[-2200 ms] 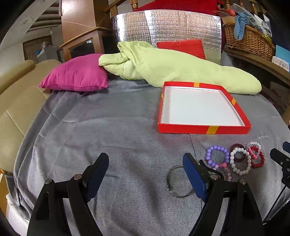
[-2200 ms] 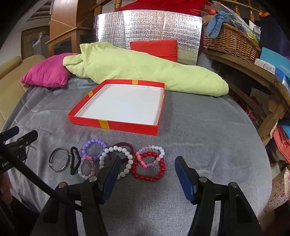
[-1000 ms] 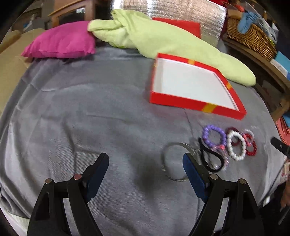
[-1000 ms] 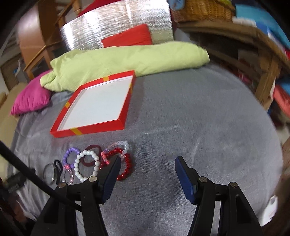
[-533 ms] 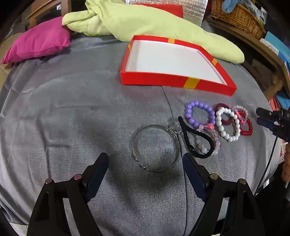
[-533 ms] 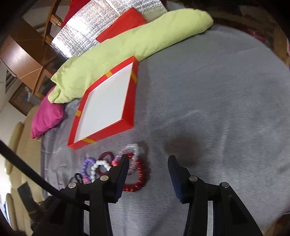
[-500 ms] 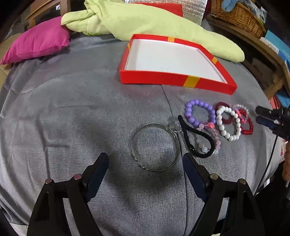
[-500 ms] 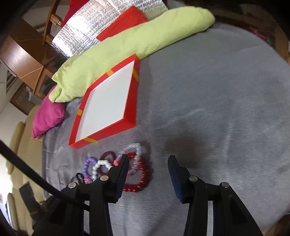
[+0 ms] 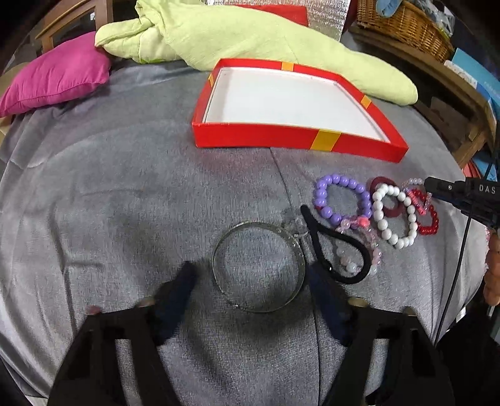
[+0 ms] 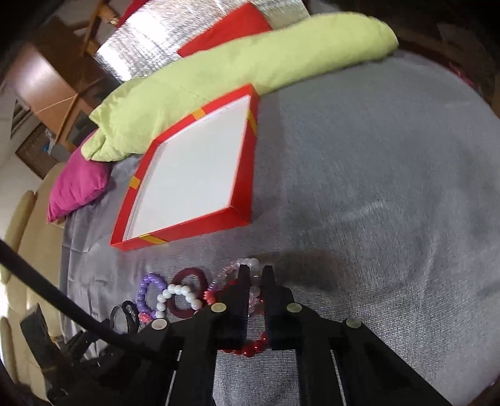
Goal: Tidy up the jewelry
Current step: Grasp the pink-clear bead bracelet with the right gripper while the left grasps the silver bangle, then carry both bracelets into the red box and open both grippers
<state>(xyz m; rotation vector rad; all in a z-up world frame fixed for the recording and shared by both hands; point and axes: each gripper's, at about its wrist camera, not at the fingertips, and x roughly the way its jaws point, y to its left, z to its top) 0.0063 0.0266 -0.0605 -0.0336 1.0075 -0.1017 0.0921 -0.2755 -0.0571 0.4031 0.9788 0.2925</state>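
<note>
A silver bangle [image 9: 250,222] lies flat on the grey cloth between the fingers of my left gripper [image 9: 251,278]. Its jaws are closing, with a gap left at the bangle's left side. To the right lie a black hair tie [image 9: 315,246], a purple bead bracelet [image 9: 336,179], a white bead bracelet [image 9: 378,215], a maroon ring [image 9: 393,210] and a red bead bracelet [image 9: 428,229]. My right gripper [image 10: 254,271] is shut on a clear pink bead bracelet [image 10: 250,261] lying over the red bead bracelet [image 10: 253,346]. The red box [image 9: 293,140] with a white floor sits behind.
A lime green quilt [image 9: 250,34] and a magenta pillow [image 9: 56,75] lie behind the box. A wicker basket [image 9: 406,28] stands on a wooden shelf at the back right. A black cable [image 10: 62,299] crosses the right wrist view. A hand [image 9: 492,271] shows at the right edge.
My left gripper has come down closer to the silver bangle and its jaws have narrowed around it. My right gripper has dropped onto the bracelets and gone from wide open to shut.
</note>
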